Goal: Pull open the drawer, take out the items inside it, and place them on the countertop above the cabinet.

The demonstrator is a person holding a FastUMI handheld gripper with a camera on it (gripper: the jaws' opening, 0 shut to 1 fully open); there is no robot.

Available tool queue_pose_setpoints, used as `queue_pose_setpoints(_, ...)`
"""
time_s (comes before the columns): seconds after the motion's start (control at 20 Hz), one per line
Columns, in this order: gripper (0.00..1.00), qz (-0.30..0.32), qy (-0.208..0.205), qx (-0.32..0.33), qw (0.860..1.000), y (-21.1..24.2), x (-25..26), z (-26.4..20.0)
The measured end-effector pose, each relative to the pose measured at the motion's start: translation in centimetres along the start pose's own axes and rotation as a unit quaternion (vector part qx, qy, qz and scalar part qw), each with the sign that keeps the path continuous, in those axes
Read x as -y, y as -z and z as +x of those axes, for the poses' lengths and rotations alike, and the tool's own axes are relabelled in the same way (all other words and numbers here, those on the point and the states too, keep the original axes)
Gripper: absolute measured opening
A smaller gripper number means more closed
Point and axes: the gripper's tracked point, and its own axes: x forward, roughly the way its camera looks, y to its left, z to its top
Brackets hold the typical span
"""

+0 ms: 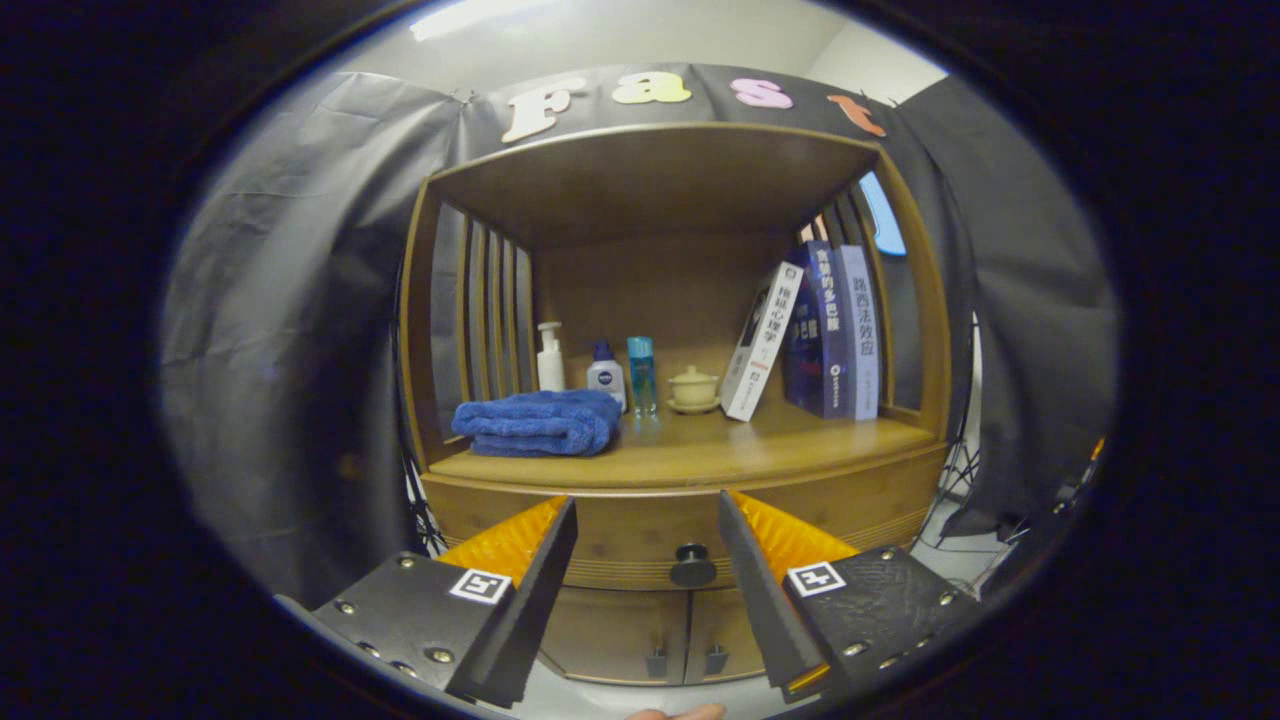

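- Gripper (pixel 648 520): we record its two fingers spread wide apart, holding nothing, aimed at the front of the cabinet and short of it.
- Drawer (pixel 640 535): we find it shut, its front flush under the countertop edge, running across behind both fingers.
- Drawer knob (pixel 692 566): one round dark knob, seen in the gap between the fingers, nearer the right finger, touched by neither.
- Countertop (pixel 700 445): the wooden shelf surface of the cabinet, directly above the drawer, beyond the fingers.
- Blue towel (pixel 540 422): folded, lying on the left part of the countertop near its front edge.
- White pump bottle (pixel 550 358): upright behind the towel, near the slatted left wall.
- Small white bottle with blue cap (pixel 605 375): upright, just right of the pump bottle, behind the towel's right end.
- Clear blue bottle (pixel 641 375): upright, just beside the small white bottle.
- Small lidded cup (pixel 693 388): on a saucer, right of the blue bottle, towards the back.
- White book (pixel 762 342): tilted, leaning rightwards against the upright books.
- Upright books (pixel 840 335): we count at least two, standing against the right wall.
- Lower doors (pixel 650 635): two cabinet doors under the drawer, closed, with small handles at the middle seam.
- Fingertip (pixel 680 713): a person's, showing just below the gripper.
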Motion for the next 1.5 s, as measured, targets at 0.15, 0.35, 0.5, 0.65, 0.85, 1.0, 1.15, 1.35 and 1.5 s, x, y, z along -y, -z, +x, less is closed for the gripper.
queue_pose_setpoints(0.15, 0.85, -0.003, 0.025, -0.058, 0.998, 3.6, 1.3, 2.9)
queue_pose_setpoints(0.35, 0.81, -0.010, 0.075, -0.111, 0.991, 7.6, 4.1, 5.8)
queue_pose_setpoints(0.5, 0.71, -0.004, 0.069, -0.127, 0.989, 8.9, 4.0, 6.9)
queue_pose_setpoints(0.65, 0.65, -0.013, 0.086, -0.130, 0.988, 8.9, 5.1, 7.5)
queue_pose_setpoints(0.85, 0.47, -0.015, 0.070, -0.134, 0.988, 9.1, 4.9, 7.7)
queue_pose_setpoints(1.0, 0.37, -0.019, 0.068, -0.133, 0.989, 9.1, 4.9, 7.5)
queue_pose_setpoints(1.15, 0.30, -0.016, 0.059, -0.129, 0.990, 8.9, 4.7, 7.5)
queue_pose_setpoints(1.35, 0.31, -0.008, 0.064, -0.132, 0.989, 9.1, 4.7, 7.0)
queue_pose_setpoints(1.5, 0.30, -0.002, 0.072, -0.131, 0.989, 9.2, 4.6, 5.5)
